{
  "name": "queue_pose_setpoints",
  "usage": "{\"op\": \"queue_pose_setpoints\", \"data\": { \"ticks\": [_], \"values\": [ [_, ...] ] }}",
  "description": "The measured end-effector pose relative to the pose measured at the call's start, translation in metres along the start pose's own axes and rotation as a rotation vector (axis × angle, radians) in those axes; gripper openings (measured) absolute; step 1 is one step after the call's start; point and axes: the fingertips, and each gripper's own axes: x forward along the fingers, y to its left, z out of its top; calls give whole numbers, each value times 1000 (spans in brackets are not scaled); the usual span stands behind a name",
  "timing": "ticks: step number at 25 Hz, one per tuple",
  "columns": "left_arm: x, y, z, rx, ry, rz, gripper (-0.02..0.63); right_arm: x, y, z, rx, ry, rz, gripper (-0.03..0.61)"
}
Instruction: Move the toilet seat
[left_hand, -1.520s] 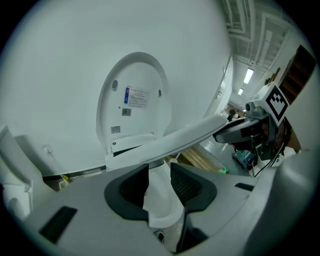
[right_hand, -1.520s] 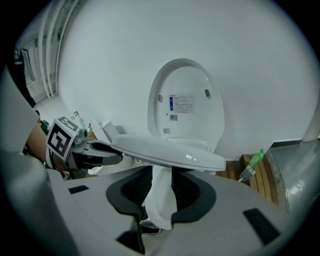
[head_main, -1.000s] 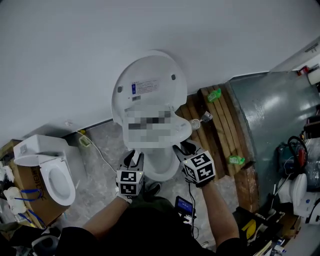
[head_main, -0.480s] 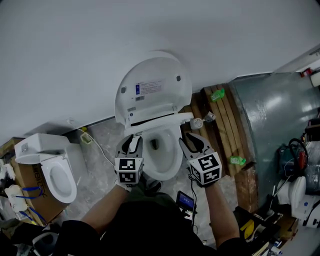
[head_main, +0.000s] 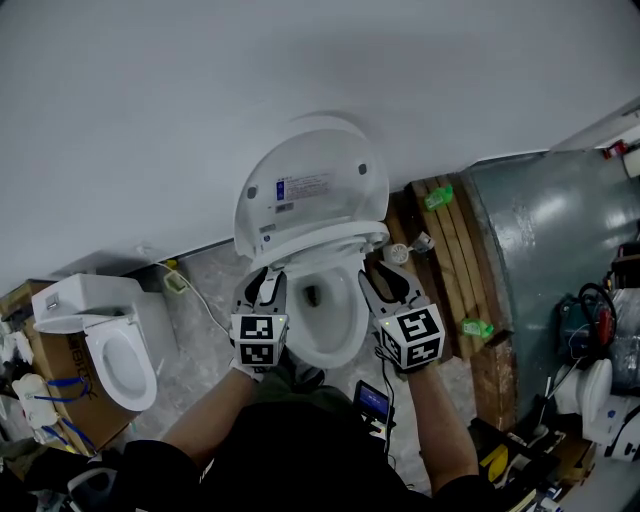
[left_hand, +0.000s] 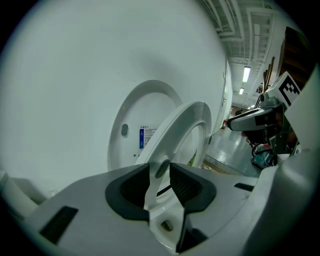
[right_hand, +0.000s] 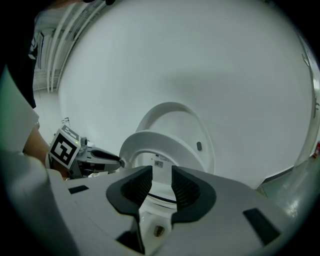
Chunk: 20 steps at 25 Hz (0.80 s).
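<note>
Since earlier frame, toilet seat (head_main: 340, 241) swung up off bowl (head_main: 330, 325); both tools higher. Lid (head_main: 315, 180) upright against wall (head_main: 200, 100); seat tilted just in front of it. Left tool (head_main: 265, 278) closed on seat's left rim. Right tool (head_main: 376, 278) jaws apart, nothing pinched, tip just beside seat's right rim.

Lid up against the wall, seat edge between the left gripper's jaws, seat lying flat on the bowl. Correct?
Not flat: the left gripper view shows the toilet seat tilted up off the bowl, short of the lid. The lid is up against the wall and the seat edge is between the jaws of the left gripper.
</note>
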Motion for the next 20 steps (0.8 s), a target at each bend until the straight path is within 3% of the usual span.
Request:
{"op": "queue_pose_setpoints", "data": {
  "ticks": [11,20],
  "values": [
    [22,23,19,10,-7,0,135,5,2,15,-1,0,-20,140],
    [40,38,34,60,-7,-15,135,7,-5,22,69,-23,-53,140]
  ]
}}
